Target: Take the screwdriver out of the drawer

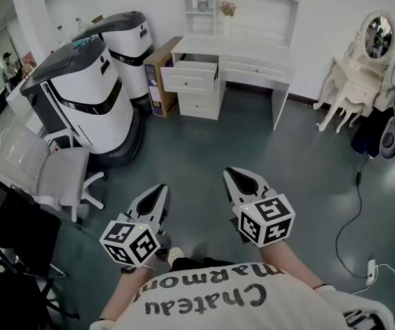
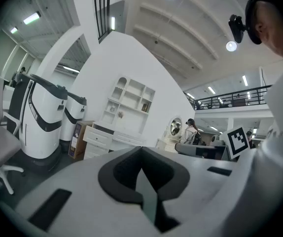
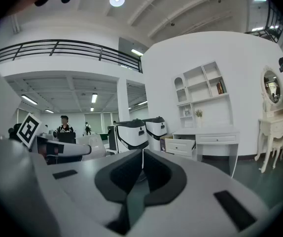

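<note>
The white desk (image 1: pixel 242 49) stands against the far wall, and its top left drawer (image 1: pixel 190 72) is pulled open. No screwdriver shows from here. I hold both grippers level in front of my body, well short of the desk. My left gripper (image 1: pixel 160 188) is shut with nothing in it, its dark pads meeting in the left gripper view (image 2: pixel 141 154). My right gripper (image 1: pixel 233 173) is likewise shut and empty (image 3: pixel 142 154). The open drawer (image 2: pixel 98 136) also appears small in the distance, and the right gripper view shows the drawer (image 3: pixel 181 146) past the jaws.
Two big white-and-grey machines (image 1: pixel 87 98) (image 1: pixel 132 40) stand at the left, with a cardboard box (image 1: pixel 157 74) beside the desk. A white office chair (image 1: pixel 46 170) is near left. A dressing table with mirror (image 1: pixel 363 81) and a floor cable (image 1: pixel 356 212) lie to the right.
</note>
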The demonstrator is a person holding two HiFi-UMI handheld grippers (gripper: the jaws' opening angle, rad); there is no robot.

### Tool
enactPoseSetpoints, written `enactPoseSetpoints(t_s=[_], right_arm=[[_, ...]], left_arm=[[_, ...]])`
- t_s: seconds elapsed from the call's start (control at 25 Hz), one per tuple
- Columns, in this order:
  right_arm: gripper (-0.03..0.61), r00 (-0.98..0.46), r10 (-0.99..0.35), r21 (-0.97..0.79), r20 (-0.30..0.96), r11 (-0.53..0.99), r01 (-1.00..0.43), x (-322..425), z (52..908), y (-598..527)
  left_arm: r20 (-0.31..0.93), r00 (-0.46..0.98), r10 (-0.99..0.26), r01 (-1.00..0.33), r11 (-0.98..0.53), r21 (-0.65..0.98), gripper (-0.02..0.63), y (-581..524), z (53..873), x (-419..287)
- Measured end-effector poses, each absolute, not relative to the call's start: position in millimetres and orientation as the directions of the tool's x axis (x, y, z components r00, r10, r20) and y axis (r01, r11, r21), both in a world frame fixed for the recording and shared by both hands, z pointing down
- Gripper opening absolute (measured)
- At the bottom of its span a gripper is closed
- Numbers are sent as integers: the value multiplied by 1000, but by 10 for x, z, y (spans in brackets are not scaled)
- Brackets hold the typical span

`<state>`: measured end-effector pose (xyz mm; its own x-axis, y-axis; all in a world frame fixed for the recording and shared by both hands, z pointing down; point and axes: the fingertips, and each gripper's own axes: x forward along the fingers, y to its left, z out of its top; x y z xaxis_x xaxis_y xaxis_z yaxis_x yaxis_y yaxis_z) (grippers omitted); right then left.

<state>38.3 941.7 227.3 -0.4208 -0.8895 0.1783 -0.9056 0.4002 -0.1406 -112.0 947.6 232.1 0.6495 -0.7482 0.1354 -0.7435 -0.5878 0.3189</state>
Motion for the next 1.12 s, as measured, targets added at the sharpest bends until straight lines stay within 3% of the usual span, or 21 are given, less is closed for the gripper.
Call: enactPoseSetpoints(t_s=[0.32, 0.56, 0.76, 1.12], right_arm=[[32, -429, -882, -147, 198, 406, -902, 459, 2377, 9417], [32, -445, -859, -247, 255, 387, -888, 466, 2661, 9175], [32, -422, -857, -238, 296, 361, -902, 377, 2845, 8798], [32, -373, -873, -280, 313, 290, -915, 330, 2741, 7626]], left_arm=[[142, 648, -749, -743, -579, 337, 23, 9496, 2403, -1035], [205, 629, -750, -760, -537, 365, 23, 9355, 2698, -1143], [201, 599, -775, -777, -502, 381, 23, 8919, 2873, -1357], [188, 689, -700, -705, -587, 397, 23, 7674, 2691, -1282]])
